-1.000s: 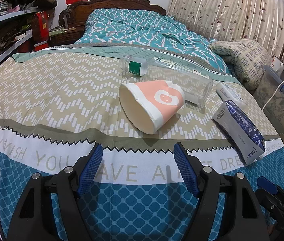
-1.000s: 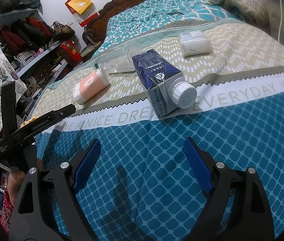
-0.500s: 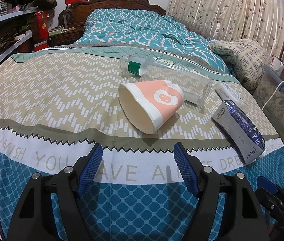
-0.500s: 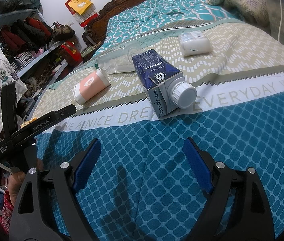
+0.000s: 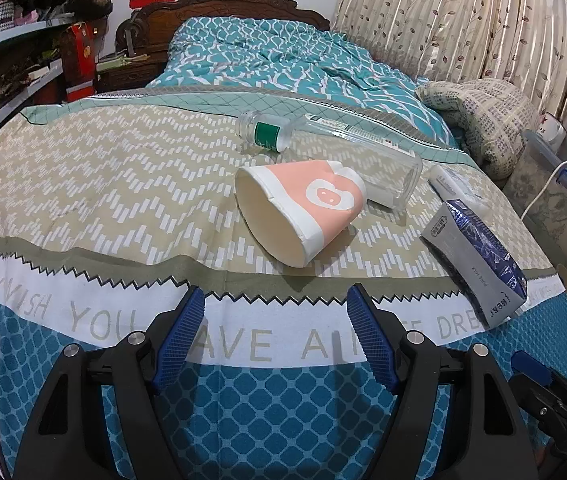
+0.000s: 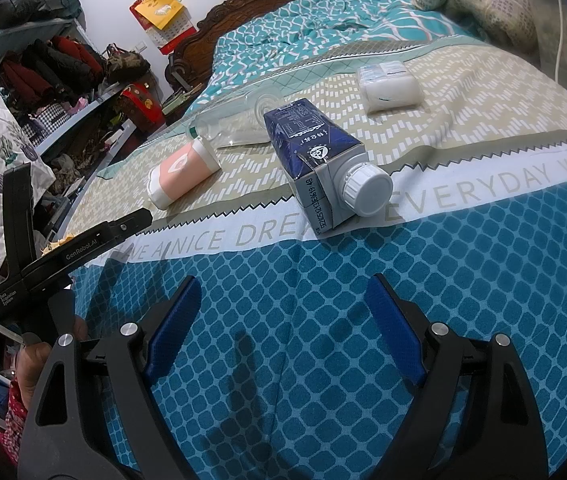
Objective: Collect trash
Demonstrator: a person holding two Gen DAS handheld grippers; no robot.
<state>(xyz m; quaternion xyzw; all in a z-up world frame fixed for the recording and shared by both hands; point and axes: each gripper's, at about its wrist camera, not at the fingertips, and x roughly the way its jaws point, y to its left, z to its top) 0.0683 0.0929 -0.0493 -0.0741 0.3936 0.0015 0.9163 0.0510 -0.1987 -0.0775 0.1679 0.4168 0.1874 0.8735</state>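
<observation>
Milk carton [image 6: 315, 168] on bed [image 6: 363, 320], tool [image 6: 279, 332] apparently empty

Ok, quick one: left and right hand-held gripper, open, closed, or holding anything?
Left hand-held gripper: open, empty, short of the pink and white paper cup.
Right hand-held gripper: open, empty, short of the dark blue milk carton.

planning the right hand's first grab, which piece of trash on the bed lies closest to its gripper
The blue milk carton, white cap toward the right gripper. The pink paper cup, clear bottle and white packet lie farther up the bed.
</observation>
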